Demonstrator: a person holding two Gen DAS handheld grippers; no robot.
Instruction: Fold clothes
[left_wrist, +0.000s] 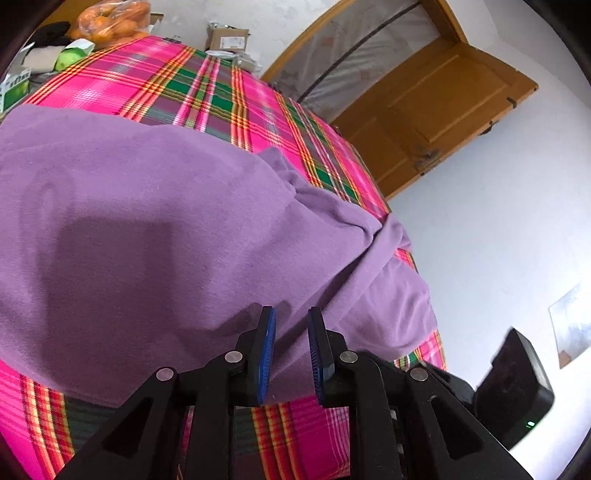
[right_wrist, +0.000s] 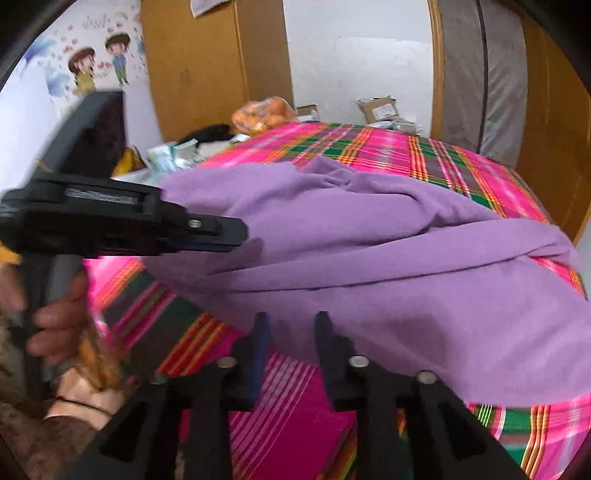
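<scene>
A purple garment (left_wrist: 147, 221) lies spread on a table under a pink plaid cloth (left_wrist: 207, 85). A folded sleeve part bunches at its right side (left_wrist: 369, 229). My left gripper (left_wrist: 291, 314) hovers open over the garment's near hem, with nothing between its blue pads (left_wrist: 266, 350). In the right wrist view the same garment (right_wrist: 406, 288) fills the middle. My right gripper (right_wrist: 291, 317) stands open at its near edge, holding nothing. A hand (right_wrist: 55, 314) holds the left gripper (right_wrist: 240, 236), seen side-on at the garment's left edge.
A bag of oranges (left_wrist: 110, 22), green boxes (left_wrist: 14, 85), dark cloth (right_wrist: 210, 134) and a cardboard box (left_wrist: 227, 38) crowd the table's far edge. A wooden door (left_wrist: 443, 107) stands beyond the table's right side. The right gripper's black body (left_wrist: 517, 387) sits close on the right.
</scene>
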